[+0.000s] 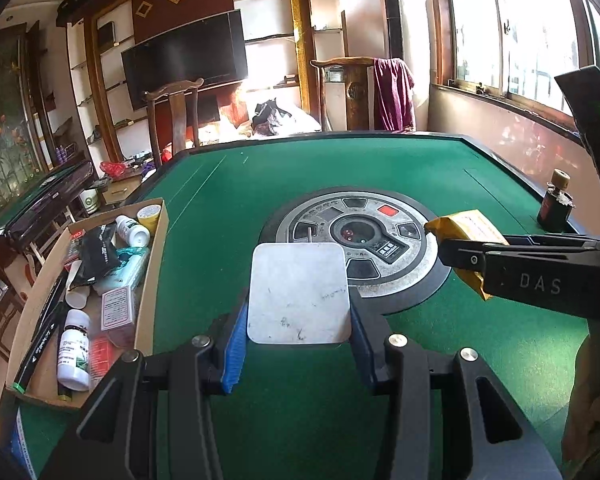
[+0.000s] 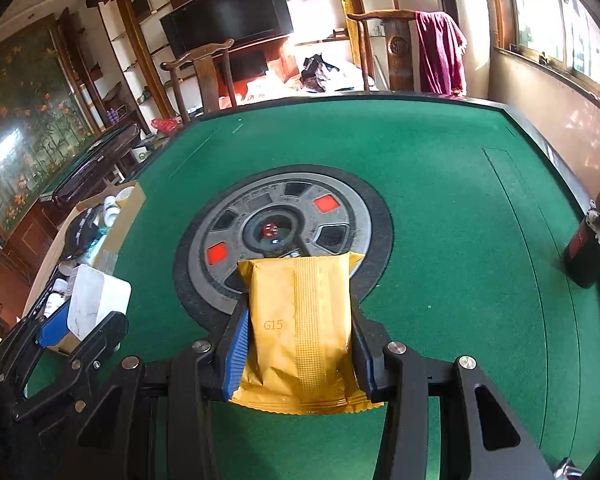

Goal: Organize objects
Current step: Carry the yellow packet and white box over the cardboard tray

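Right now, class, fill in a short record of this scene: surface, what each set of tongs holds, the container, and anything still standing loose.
surface: green felt table with round grey centre panel
left tongs: shut on flat white square box
right tongs: shut on yellow foil packet
container: open cardboard box at the table's left edge, holding bottles and packets
loose item: dark bottle with tan cap near the right edge

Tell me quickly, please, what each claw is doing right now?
Left claw: shut on the white square box.
Right claw: shut on the yellow packet.
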### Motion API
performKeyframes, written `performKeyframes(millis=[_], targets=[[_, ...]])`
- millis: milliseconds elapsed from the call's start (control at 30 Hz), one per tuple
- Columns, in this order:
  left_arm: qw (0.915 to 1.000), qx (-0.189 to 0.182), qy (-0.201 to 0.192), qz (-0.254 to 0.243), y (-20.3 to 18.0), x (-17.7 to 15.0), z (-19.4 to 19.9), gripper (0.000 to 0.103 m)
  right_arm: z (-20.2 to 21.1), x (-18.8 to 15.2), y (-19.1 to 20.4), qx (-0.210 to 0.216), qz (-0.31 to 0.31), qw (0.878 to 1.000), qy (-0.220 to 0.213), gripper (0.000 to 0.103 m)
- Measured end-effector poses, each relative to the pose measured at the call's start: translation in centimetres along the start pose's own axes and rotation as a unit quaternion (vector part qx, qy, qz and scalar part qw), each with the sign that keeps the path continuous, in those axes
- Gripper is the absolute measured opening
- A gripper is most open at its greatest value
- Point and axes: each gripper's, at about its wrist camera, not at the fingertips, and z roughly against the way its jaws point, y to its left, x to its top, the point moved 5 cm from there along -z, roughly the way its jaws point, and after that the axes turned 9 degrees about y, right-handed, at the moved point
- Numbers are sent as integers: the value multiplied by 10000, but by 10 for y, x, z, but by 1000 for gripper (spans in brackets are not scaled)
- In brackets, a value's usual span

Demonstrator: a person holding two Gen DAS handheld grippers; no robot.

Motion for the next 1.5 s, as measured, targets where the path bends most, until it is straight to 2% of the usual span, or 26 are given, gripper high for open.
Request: performKeyframes(millis=[367, 800, 1100, 1500], targets=[[9995, 35, -233, 226, 33, -8, 30, 44, 9, -19, 43, 148, 174, 9997, -51, 48], [9965, 41, -492, 673, 88, -15, 58, 44, 2, -19, 104, 455, 448, 9979, 121, 48], [9915, 121, -569, 1164, 150, -23, 66, 44, -5, -7, 160, 473, 875, 9949, 191, 48], [9800, 549, -476, 1853, 245, -51, 62, 43, -34, -5, 254, 689, 1548, 9847, 396, 48]])
